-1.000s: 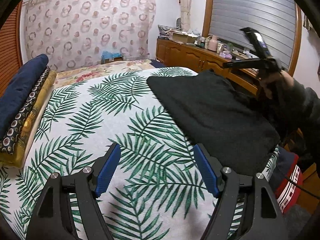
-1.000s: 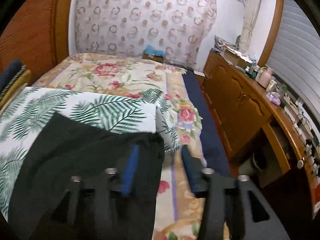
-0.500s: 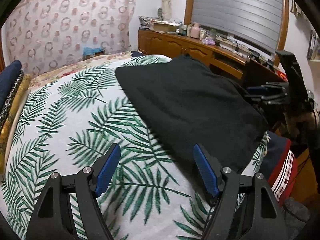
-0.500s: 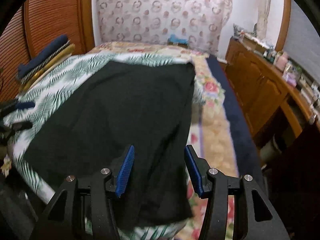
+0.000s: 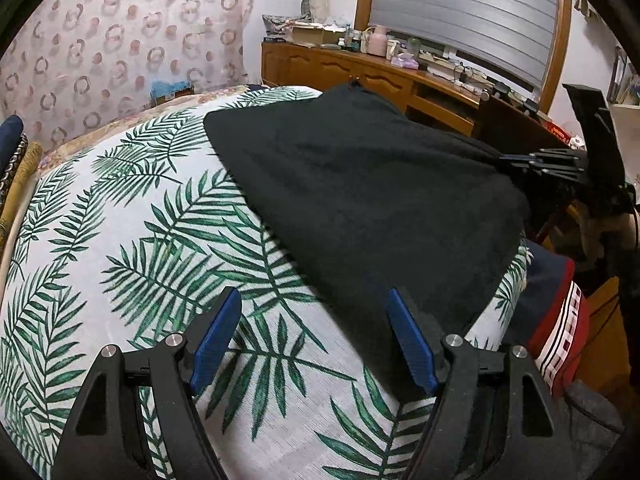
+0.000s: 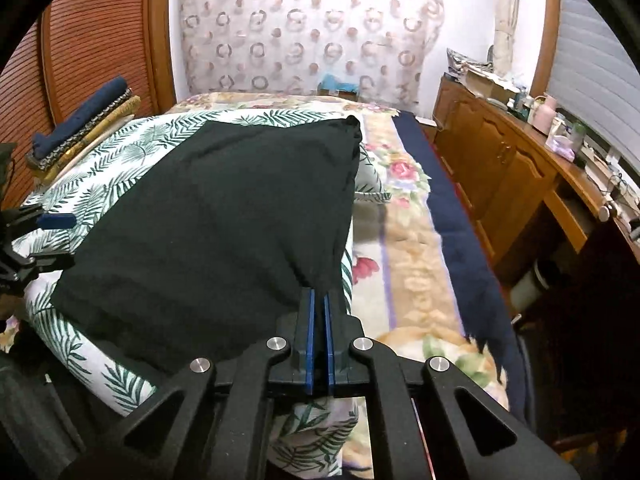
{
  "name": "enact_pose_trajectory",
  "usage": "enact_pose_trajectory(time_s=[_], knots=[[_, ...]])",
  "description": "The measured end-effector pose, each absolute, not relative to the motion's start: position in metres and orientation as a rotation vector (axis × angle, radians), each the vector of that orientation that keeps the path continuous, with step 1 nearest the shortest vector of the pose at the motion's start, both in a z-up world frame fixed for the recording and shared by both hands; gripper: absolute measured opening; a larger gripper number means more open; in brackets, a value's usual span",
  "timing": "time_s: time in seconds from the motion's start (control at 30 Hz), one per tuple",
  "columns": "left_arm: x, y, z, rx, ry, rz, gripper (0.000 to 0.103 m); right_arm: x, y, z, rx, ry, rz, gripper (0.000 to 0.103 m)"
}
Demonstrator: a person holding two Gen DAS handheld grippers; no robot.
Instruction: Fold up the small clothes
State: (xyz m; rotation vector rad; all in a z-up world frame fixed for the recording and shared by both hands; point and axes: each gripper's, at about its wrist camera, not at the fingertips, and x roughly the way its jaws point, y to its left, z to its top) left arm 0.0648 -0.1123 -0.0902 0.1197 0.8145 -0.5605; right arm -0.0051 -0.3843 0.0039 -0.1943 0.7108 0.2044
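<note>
Bedroom setting: a bed covered by a palm-leaf sheet (image 5: 168,240) serves as the folding surface, with a wooden sideboard (image 6: 504,168) along the window side and a patterned curtain (image 6: 304,36) behind.

Right claw (image 6: 319,322): pads pressed together on the near right corner of the black garment (image 6: 224,216), the cloth rising slightly into the pinch. Judgement: the corner is held so that this edge can be lifted and carried across for a fold.

Left claw (image 5: 312,340): blue pads set wide apart, holding nothing, poised above the sheet at the garment's near left edge. One pad sits over black cloth, the other over the leaf print. Judgement: it is placed to take the matching corner, so both ends of one edge are controlled together.

Black garment: spread mostly flat on the right half of the palm-leaf sheet, its near edge reaching the bed's side. Its type cannot be told.

Stack of folded textiles (image 6: 80,120): lies well apart at the bed's left margin, clear of the working area.

Risk noted: a single-corner lift would drag the cloth askew.
</note>
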Motion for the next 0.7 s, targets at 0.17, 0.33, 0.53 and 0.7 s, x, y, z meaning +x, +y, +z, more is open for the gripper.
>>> enact_pose_trajectory(time_s=[0.17,0.33,0.53,0.7], knots=[[0.058,-0.115,-0.093,0.114,0.842,-0.600,0.074,-0.005,-0.381,0.004,-0.185,0.721,0.197,0.004],[0.048,-0.116,-0.097,0.119,0.867,-0.631,0.058,-0.012,-0.357,-0.007,-0.183,0.713,0.187,0.004],[0.040,-0.122,-0.095,0.133,0.875,-0.675,0.036,-0.018,-0.352,-0.004,-0.211,0.682,0.131,0.017],[0.041,-0.129,-0.092,0.155,0.900,-0.724,0.014,-0.024,-0.348,-0.002,-0.195,0.665,0.136,0.048]])
